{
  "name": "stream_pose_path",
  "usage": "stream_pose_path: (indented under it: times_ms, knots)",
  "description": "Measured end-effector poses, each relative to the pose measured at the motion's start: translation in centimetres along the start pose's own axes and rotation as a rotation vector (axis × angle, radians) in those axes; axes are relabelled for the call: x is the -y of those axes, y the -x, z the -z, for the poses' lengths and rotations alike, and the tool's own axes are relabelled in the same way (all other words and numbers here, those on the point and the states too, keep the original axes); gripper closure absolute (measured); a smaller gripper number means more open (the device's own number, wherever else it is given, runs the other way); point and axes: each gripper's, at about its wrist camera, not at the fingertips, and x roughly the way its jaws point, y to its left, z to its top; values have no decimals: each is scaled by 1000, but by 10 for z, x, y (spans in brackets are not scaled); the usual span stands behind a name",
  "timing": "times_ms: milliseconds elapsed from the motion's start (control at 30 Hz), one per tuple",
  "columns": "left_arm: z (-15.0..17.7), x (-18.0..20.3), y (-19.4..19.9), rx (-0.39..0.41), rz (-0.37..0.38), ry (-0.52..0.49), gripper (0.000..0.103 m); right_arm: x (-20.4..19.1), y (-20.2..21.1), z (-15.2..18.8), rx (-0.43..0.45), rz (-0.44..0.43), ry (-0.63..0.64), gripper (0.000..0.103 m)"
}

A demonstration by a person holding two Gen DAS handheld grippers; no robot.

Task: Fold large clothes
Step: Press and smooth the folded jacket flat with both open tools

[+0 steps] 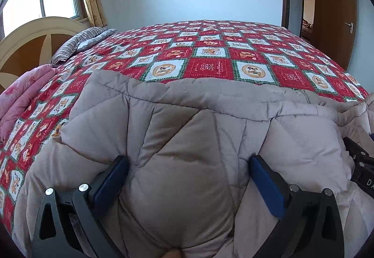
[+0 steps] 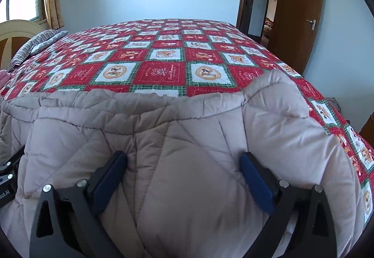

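Both tools [image 1: 189, 164] [image 2: 183, 159] straddle bulging padded coat [image 1: 187, 122], tilted downward.

a wide bed with a red, white and green checked quilted bedspread [image 1: 210, 63] printed with cartoon figures in square panels carries everything. on its near part lies a bulky beige quilted padded garment [image 1: 187, 141], puffy and creased, its stitched far edge running across the bedspread; it covers the near edge of the bed in both views. at the head end, by a cream and brown curved wooden headboard [image 1: 35, 40], lies a black-and-white striped pillow [image 1: 79, 41] flat on the bedspread. nearer along that same side rests a folded pink floral-patterned quilt [image 1: 21, 99], well apart from the pillow and just beside the garment's left corner.
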Motion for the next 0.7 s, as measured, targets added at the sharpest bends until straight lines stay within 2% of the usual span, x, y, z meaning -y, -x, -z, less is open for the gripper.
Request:
stream_pose_path:
  times_ms: [700]
  knots:
    - [0,1,-14,-55,12,-2,1,-8,-17,0,-72,48,35,1]
